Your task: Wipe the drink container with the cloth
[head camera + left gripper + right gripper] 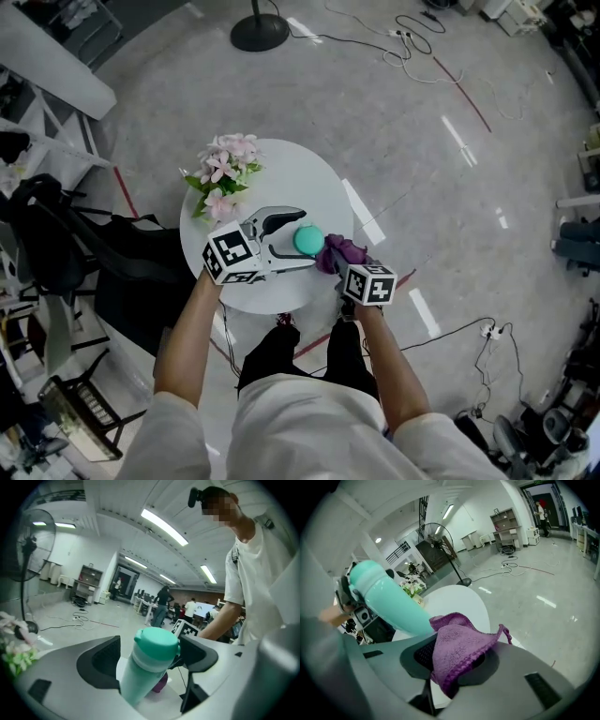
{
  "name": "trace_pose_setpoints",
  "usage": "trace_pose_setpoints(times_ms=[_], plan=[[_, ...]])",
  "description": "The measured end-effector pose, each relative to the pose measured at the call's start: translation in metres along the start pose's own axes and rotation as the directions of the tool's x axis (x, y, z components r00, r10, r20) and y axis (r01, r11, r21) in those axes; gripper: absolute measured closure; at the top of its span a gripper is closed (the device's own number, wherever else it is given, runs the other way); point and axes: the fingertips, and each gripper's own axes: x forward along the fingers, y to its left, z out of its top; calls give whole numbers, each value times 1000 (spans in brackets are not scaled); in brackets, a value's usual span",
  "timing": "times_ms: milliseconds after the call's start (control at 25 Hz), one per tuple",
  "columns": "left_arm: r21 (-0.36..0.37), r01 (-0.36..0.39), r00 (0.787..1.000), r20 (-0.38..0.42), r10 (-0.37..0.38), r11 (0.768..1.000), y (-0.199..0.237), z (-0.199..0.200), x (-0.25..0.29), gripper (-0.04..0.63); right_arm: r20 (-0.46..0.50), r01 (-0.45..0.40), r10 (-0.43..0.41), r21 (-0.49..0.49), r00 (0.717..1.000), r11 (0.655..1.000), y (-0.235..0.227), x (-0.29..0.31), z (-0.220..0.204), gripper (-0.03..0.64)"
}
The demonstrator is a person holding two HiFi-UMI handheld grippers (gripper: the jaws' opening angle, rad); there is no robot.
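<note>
A teal drink bottle (307, 239) with a screw cap stands on the round white table (300, 178), leaning a little in both gripper views. My left gripper (302, 240) is open, and the bottle (145, 667) sits between its wide-spread jaws. The right-hand pad lies close against the cap. My right gripper (332, 262) is shut on a purple cloth (343, 251) just right of the bottle. In the right gripper view the cloth (459, 644) drapes over the jaws, and its upper edge touches the bottle (389, 604) low on its side.
A bunch of pink flowers (225, 178) lies at the table's far left edge. A black chair with a bag (56, 234) stands to the left. A fan's base (260, 33) and cables (412, 37) are on the floor beyond. Other people stand far back (163, 604).
</note>
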Motion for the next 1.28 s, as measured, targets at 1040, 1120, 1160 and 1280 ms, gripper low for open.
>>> trace_pose_setpoints(times_ms=[1040,1120,1160,1280], plan=[[-275,-909,366,-162,917,314,5,3,-10,298,73,-301,330,-266,941,916,23,-125,128,511],[-257,-903,391,-158,907,345,4,4,-5,298,69,-314,345,-277,936,908,24,-130,127,511],[-242,-895,417,-156,896,375,3,3,-4,298,62,-332,362,-280,930,901,28,-131,125,511],[-169,-839,540,-152,828,517,-4,2,2,298,28,-400,428,-307,903,864,46,-134,118,511]])
